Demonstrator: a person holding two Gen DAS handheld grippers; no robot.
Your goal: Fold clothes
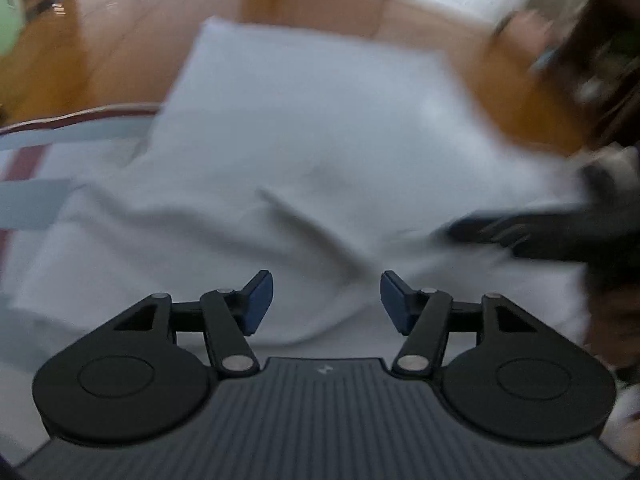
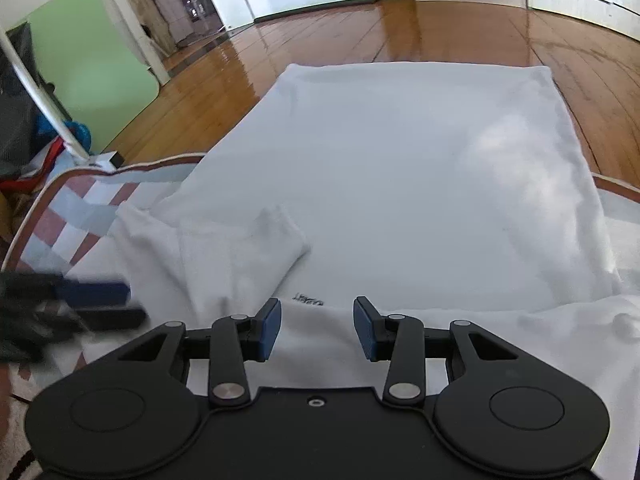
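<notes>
Flat, white shirt lengthwise away (collar nearest)

A checked mat lies on the glossy wooden floor, a green panel leaning nearby.

The left gripper is pointing steeply downward at the frame's lower centre, its jaws standing apart with nothing between the blue pads. The right gripper is pointing downward likewise, jaws parted, gripping nothing.
</notes>
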